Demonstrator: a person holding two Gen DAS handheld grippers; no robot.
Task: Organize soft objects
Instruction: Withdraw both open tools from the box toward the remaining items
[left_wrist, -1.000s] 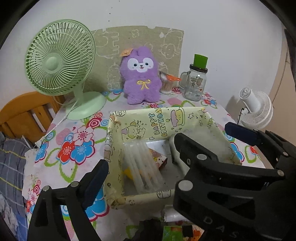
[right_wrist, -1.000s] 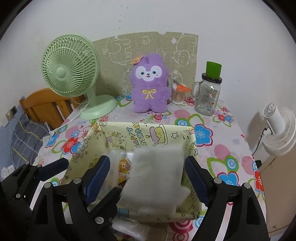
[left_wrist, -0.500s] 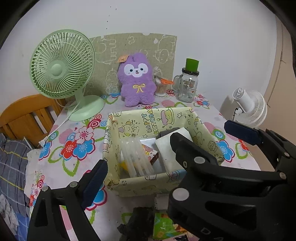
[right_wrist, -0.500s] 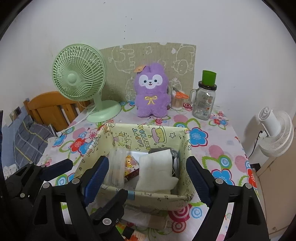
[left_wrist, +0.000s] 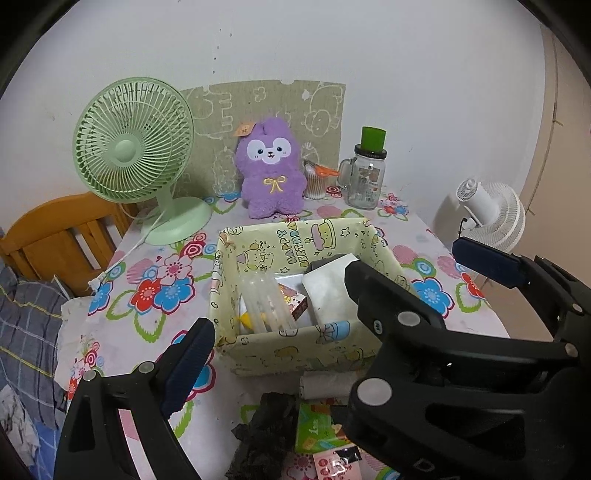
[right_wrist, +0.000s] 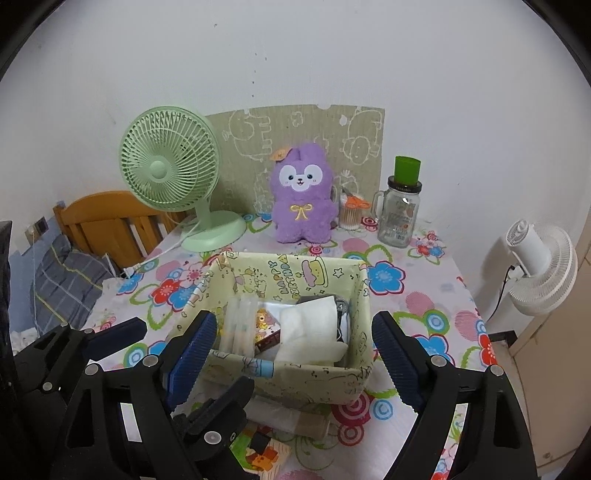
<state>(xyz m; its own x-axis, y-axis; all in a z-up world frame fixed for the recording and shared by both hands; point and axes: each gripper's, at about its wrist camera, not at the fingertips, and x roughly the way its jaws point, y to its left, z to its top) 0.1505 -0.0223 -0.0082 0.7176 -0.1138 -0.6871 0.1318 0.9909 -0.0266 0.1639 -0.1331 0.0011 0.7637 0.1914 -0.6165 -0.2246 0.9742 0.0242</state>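
Grippers have both drawn back from the yellow storage box (right_wrist: 295, 376), which now looks smaller and farther off on the floral counter (right_wrist: 424, 302). Left gripper (left_wrist: 332, 291) and right gripper (right_wrist: 291, 354) have fingers wide apart, holding nothing. White folded cloth (right_wrist: 314, 332) lies inside the box, right of the clear packet (right_wrist: 238, 325).

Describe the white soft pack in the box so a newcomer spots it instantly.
Find the yellow cartoon-print box mid-table, in front of the purple plush. The white soft pack lies in its right half. Unlike the clear tube bundle on the left, it is opaque, flat and plain white.
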